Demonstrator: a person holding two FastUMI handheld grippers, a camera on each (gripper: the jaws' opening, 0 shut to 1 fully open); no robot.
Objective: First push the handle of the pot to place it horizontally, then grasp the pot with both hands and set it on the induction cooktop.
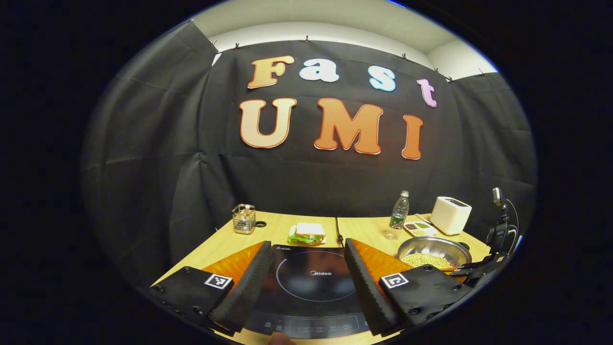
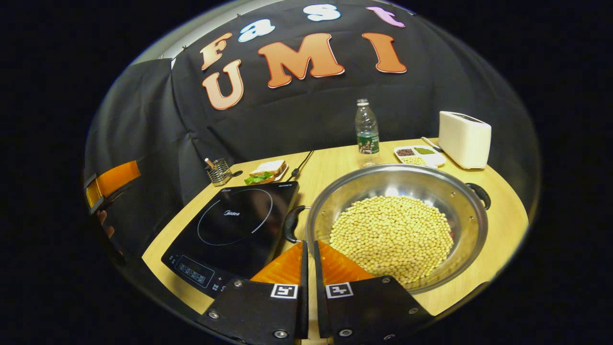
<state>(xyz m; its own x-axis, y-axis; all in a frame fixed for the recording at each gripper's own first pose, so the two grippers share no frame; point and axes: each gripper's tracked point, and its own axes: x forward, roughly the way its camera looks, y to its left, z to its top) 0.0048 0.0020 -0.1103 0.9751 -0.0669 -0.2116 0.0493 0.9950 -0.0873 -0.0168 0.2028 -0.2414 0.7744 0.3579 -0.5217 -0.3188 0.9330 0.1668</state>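
A steel pot [image 2: 471,225] full of pale beans [image 2: 392,237] stands on the wooden table, right of the black induction cooktop [image 2: 234,225]. One black handle [image 2: 290,223] points toward the cooktop; the other handle [image 2: 480,194] is on the far right side. My right gripper [image 2: 309,244] is shut with nothing between its fingers, its tips just before the pot's near-left rim, beside the left handle. My left gripper [image 1: 308,245] is open above the cooktop [image 1: 311,282], with the pot [image 1: 433,251] off to its right. In the right gripper view, the left gripper [image 2: 112,184] shows far left.
At the table's back stand a water bottle [image 2: 367,132], a white toaster [image 2: 463,139], a small divided tray [image 2: 419,155], a sandwich [image 2: 268,171] and a wire holder [image 2: 219,171]. A black cable [image 2: 301,165] runs back from the cooktop. The table edge curves close behind the pot.
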